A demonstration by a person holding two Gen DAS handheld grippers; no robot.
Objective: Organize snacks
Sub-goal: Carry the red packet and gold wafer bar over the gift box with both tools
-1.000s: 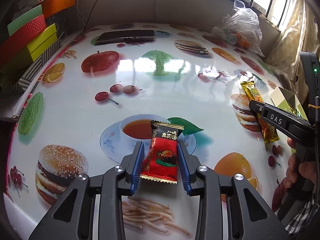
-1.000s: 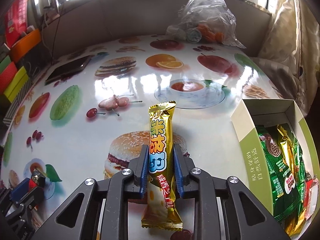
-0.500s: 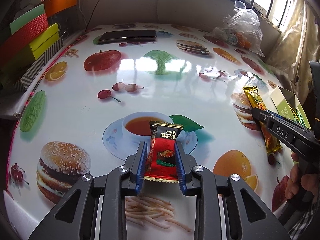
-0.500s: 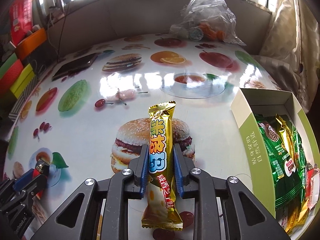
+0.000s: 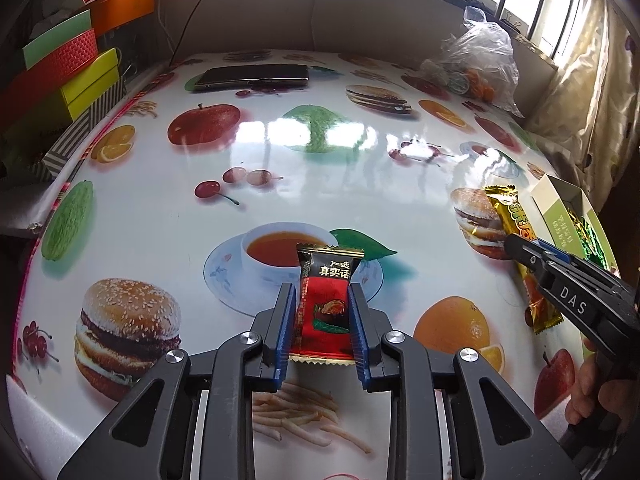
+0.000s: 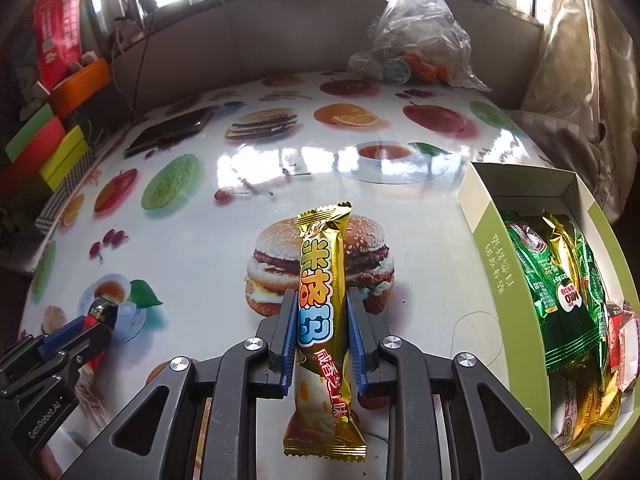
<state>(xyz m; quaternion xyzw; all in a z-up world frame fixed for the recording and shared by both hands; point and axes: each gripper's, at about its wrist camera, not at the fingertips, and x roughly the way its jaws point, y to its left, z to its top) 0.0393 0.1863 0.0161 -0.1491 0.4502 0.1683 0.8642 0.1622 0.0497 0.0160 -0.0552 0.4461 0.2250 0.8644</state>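
The left hand-held gripper (image 5: 323, 326) is closing its 2 blue pads on a red-and-black snack packet (image 5: 326, 304), which is standing up between them above the fruit-and-burger printed counter (image 5: 168, 216). The right hand-held gripper (image 6: 322, 334) is pinching a long gold snack bar (image 6: 323, 312) around its middle, both ends of the wrapper sticking out past the pads.

Just beside the right hand-held gripper, an open green-and-white box (image 6: 504, 256) is sitting at the counter's right edge, holding green, gold and red wrapped snacks in a loose pile. At the far edge, a clear plastic bag (image 6: 416, 44) is holding orange items and a round lidded cup.

The right wrist view is looking straight down into the box; the left wrist view is catching only a corner of it (image 5: 560, 204), along with a hand (image 5: 596, 390) gripping the other tool. Only the left view is showing the dark phone (image 5: 254, 76) flat and whole; both are showing stacked coloured boxes (image 5: 68, 68) at left.
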